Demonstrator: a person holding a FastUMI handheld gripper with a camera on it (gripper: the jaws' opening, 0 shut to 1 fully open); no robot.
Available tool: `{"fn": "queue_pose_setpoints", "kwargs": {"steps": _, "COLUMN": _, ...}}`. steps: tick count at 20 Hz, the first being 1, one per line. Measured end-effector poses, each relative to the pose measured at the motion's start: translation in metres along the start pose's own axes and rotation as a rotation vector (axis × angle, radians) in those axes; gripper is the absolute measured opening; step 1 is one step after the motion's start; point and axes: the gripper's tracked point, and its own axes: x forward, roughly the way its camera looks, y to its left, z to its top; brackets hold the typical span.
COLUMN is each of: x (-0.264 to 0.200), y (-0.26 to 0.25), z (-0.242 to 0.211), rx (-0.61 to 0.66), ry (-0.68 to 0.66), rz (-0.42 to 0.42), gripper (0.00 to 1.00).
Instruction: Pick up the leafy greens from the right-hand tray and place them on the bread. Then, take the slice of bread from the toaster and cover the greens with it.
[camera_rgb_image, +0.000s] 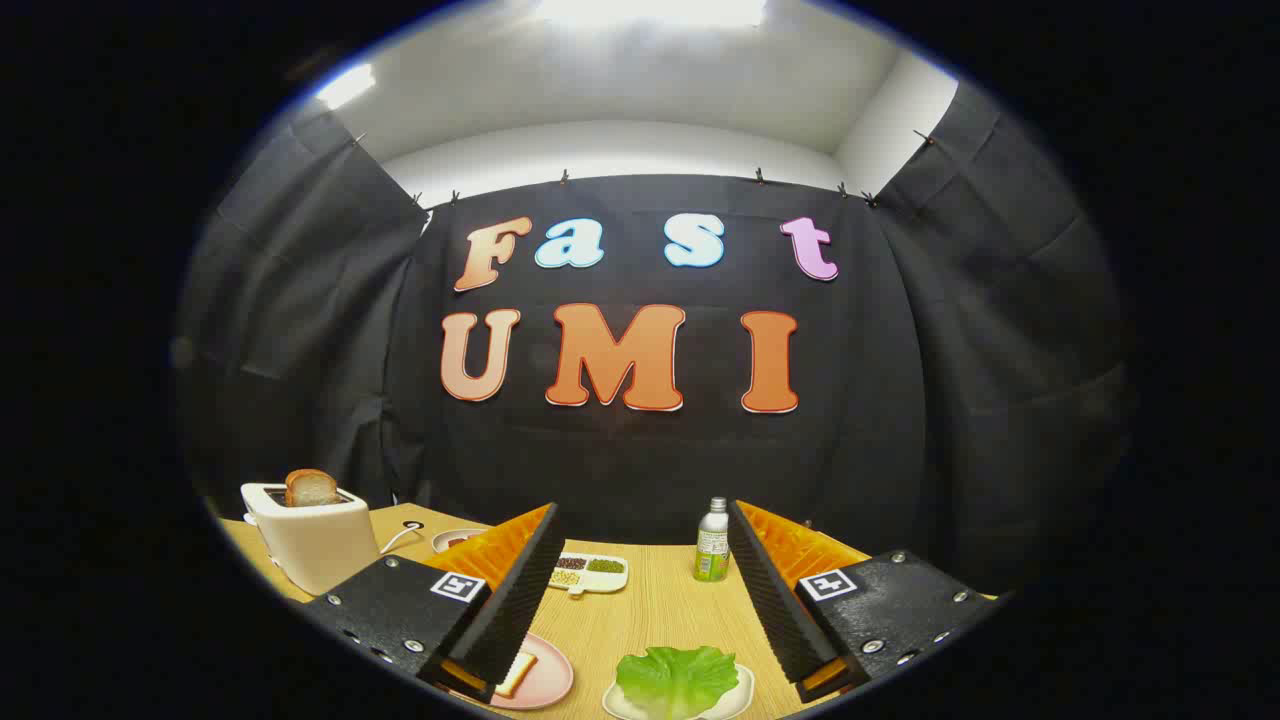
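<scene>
The tongs (640, 600) are held wide open above the table (660, 610), nothing gripped between the two fingers. The greens (677, 678) are seen lying on a white tray (735, 700), low between the fingers and nearer the right one, untouched. Beside the left finger a pink plate (548, 678) is seen, with a piece of bread (516, 673) resting on it, partly hidden by that finger. Off to the left, a white toaster (315, 545) is stood on the table, and a browned slice (311, 487) is poking up from its slot. Further back between the fingers, a small divided dish (590, 572) with dark and green fillings is laid out, and a bottle (712, 541) is stood upright just inside the right finger. A small plate (450, 539) is glimpsed behind the left finger
</scene>
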Motion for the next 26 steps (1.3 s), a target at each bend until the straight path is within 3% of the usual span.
{"fn": "queue_pose_setpoints", "kwargs": {"steps": 17, "x": 0.001, "y": -0.003, "z": -0.003, "rx": 0.017, "ry": 0.017, "rz": 0.005, "gripper": 0.98}}
{"fn": "queue_pose_setpoints", "kwargs": {"steps": 26, "x": 0.011, "y": -0.017, "z": -0.036, "rx": -0.01, "ry": 0.129, "rz": -0.004, "gripper": 0.98}}
